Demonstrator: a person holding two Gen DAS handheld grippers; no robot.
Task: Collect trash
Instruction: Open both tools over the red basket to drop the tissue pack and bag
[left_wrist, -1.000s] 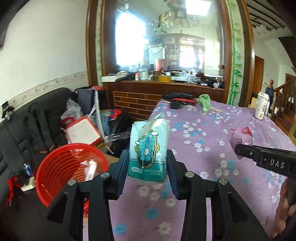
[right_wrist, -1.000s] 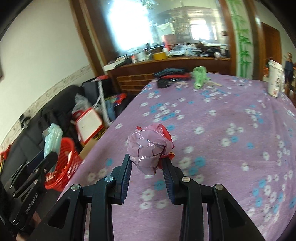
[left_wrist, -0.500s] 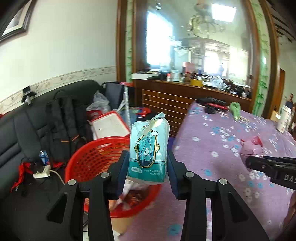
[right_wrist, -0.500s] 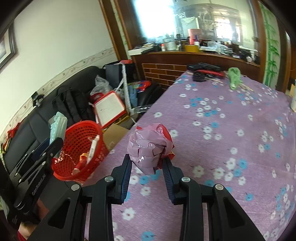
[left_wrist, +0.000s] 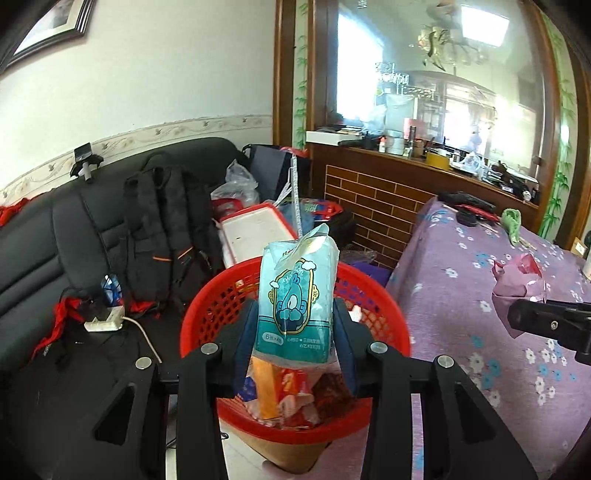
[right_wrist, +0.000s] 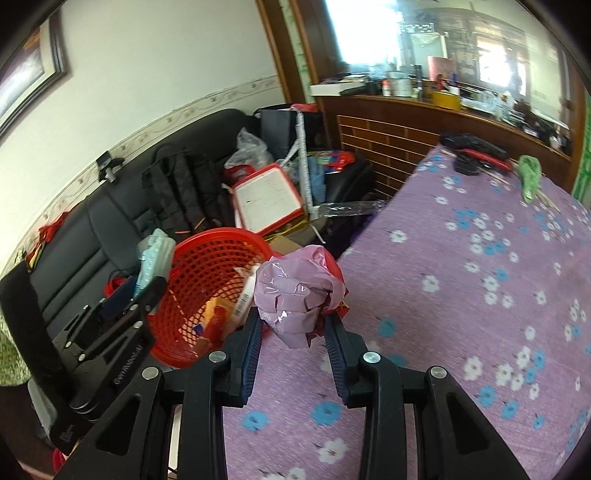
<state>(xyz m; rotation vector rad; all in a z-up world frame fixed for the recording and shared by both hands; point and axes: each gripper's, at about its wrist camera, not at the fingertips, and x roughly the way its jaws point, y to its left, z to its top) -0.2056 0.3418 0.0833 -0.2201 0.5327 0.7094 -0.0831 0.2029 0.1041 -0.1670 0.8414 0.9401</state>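
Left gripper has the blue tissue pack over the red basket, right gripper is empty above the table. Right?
Not quite. The right gripper isn't empty: the right wrist view shows it shut on a crumpled pink bag above the table. The rest holds: the left gripper has the blue tissue pack over the red basket.

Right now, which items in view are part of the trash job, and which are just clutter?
In the job:
- tissue pack in left gripper
- crumpled pink bag in right gripper
- red basket

Lying about:
- black backpack
- whiteboard
- green cloth
- power strip
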